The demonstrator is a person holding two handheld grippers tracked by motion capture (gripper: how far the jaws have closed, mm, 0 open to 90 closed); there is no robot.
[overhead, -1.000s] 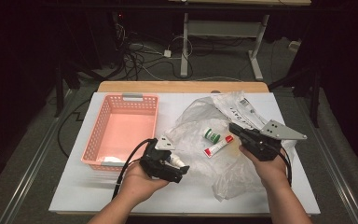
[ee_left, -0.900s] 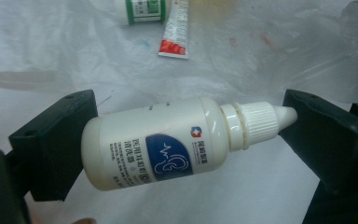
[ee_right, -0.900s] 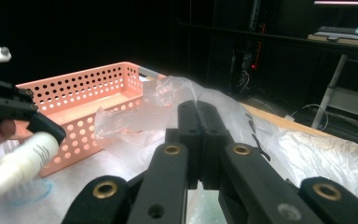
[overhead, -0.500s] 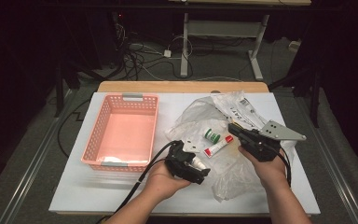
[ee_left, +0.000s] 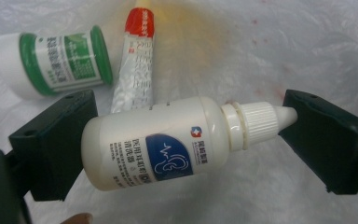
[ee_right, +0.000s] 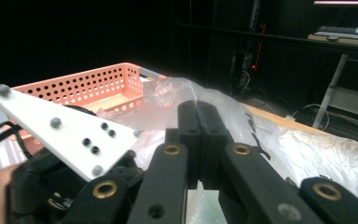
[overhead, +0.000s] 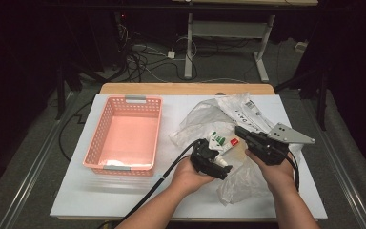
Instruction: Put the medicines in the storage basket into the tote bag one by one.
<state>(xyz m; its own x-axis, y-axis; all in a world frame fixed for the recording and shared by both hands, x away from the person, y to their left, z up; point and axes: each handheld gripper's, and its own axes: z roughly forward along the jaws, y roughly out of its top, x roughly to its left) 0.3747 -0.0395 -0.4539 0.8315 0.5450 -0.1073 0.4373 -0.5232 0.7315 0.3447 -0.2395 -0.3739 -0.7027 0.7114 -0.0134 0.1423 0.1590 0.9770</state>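
The left claw stands spread around a white dropper bottle lying on a clear plastic bag: base by one jaw, cap tip touching or nearly touching the other; whether the pads press yet is hard to tell. Gripped end to end, the tapered tip could slide off the pad and the bottle could shoot out or swing, and the slick bag beneath could bunch or get nipped. Just beyond the claw lie a green-lidded jar and a red-capped tube, close enough to be nudged. The right claw, pressed together on a fold of bag, holds it taut. The pink basket sits well off to the left claw's side, open.
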